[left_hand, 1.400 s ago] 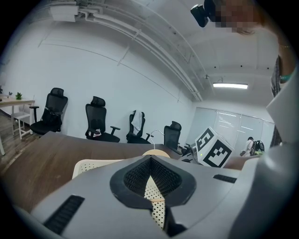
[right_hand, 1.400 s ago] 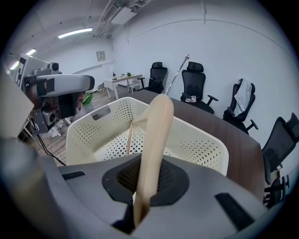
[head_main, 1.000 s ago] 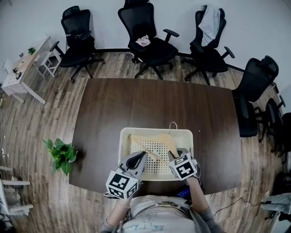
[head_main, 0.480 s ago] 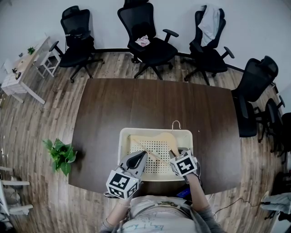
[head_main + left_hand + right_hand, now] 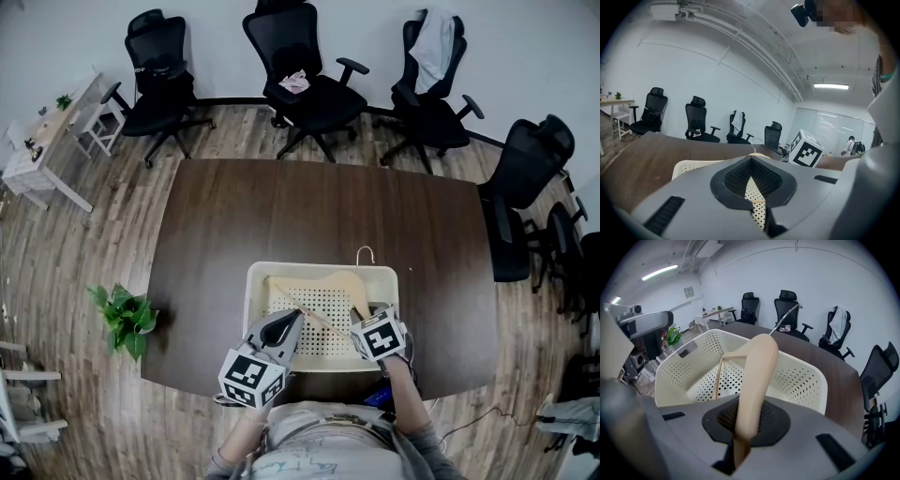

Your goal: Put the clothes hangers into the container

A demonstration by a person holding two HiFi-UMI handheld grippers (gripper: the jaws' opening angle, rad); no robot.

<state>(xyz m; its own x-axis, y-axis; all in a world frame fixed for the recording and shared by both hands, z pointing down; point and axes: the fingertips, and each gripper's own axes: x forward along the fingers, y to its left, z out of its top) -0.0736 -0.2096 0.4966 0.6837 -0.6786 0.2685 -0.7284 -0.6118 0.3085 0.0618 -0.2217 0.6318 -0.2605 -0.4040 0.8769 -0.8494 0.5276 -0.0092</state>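
Cool, even light falls from the ceiling strip lights (image 5: 830,86), so my room looks bright and shadows stay faint. All my views bulge at the edges, both gripper views have black corners, and the nearest surfaces blur.

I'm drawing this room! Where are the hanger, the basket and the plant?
hanger (image 5: 757,376), right gripper view, on its wooden shoulder.
basket (image 5: 291,268), head view, on its far rim.
plant (image 5: 127,317), head view, on its leaves.
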